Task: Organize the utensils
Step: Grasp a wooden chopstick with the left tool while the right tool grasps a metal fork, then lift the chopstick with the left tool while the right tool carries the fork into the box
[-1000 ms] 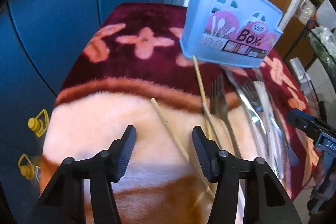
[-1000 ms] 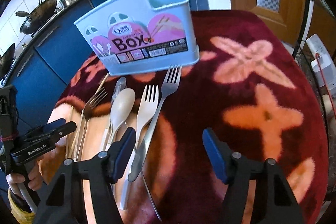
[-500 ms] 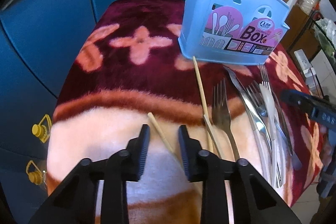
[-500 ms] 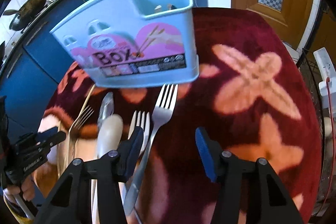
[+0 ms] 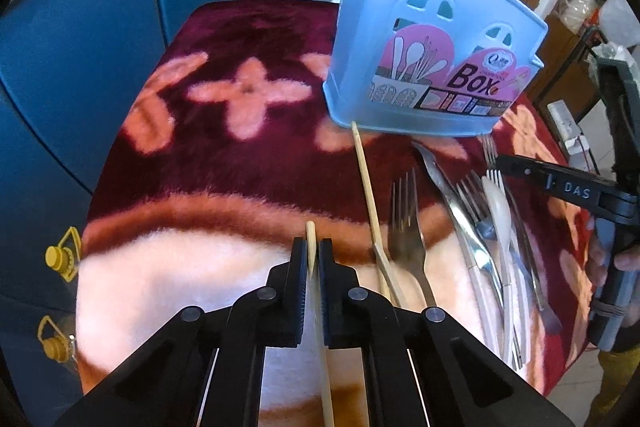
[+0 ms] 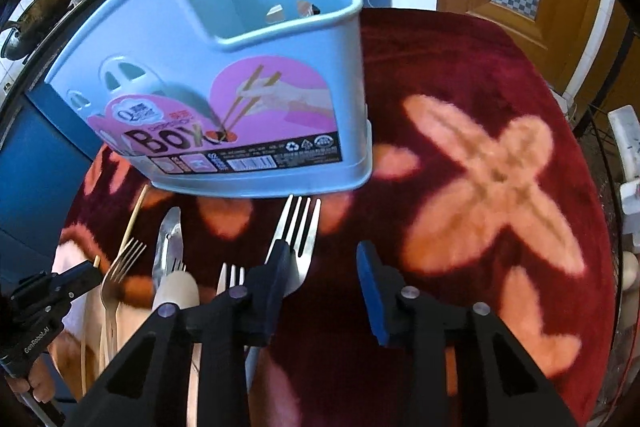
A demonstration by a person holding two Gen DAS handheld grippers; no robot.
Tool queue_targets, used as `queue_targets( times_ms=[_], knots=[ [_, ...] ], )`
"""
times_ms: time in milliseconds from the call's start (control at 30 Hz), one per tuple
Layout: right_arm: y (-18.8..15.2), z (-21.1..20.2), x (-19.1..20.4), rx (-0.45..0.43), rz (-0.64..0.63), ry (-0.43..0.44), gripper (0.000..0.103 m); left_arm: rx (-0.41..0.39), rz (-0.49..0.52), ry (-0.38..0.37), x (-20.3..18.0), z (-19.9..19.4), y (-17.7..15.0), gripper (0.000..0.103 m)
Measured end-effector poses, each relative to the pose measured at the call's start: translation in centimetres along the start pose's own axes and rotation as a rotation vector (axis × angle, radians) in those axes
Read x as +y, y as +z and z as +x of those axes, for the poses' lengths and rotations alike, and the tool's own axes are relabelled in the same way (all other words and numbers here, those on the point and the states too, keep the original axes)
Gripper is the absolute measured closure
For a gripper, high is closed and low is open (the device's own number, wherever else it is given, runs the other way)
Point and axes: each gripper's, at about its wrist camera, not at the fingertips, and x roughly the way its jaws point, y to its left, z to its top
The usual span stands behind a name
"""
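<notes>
A: What is in the blue utensil box (image 6: 248,95)?

B: Its near compartment shows nothing; the others I cannot tell.

A: What has changed?

B: The left gripper (image 5: 313,263), open a second ago, now clenches one chopstick (image 5: 310,239) over the blanket (image 5: 224,155). The right gripper (image 6: 320,279) stays spread beside a steel fork (image 6: 298,227).

A: Around them?

B: A second chopstick (image 5: 366,183), dark fork (image 5: 406,223), and pale spoon (image 5: 498,211) lie before the box.

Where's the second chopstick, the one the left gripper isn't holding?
In the left wrist view, the loose chopstick lies on the blanket right of the left gripper, running from the blue utensil box base down beside the metal fork.
</notes>
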Motion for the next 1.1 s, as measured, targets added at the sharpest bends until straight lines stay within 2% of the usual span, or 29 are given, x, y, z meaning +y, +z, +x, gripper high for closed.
queue_targets(
  times_ms=[100,167,300,500,767,1100],
  knots=[
    [0.8,0.6,-0.5,0.002,0.019,0.054,0.064,-0.016,-0.003,-0.021,0.1,0.0,0.3,0.098],
    [1.0,0.9,-1.0,-0.004,0.033,0.09,0.068,-0.03,-0.012,-0.038,0.2,0.0,0.4,0.099],
    [1.6,1.3,-1.9,-0.014,0.064,0.154,0.09,-0.064,-0.014,-0.061,0.1,-0.4,0.5,0.099],
    [1.5,-0.1,-2.8,-0.06,0.075,0.197,0.099,-0.133,0.002,-0.07,-0.5,-1.9,0.6,0.099],
    [-1.1,-6.0,-1.1,-0.234,0.013,0.18,0.1,-0.232,-0.022,-0.096,-0.8,-4.7,1.5,0.099],
    [-1.5,-12.2,0.6,-0.464,-0.036,0.1,0.1,-0.381,-0.014,-0.12,-2.4,-9.1,3.2,0.099]
  ],
)
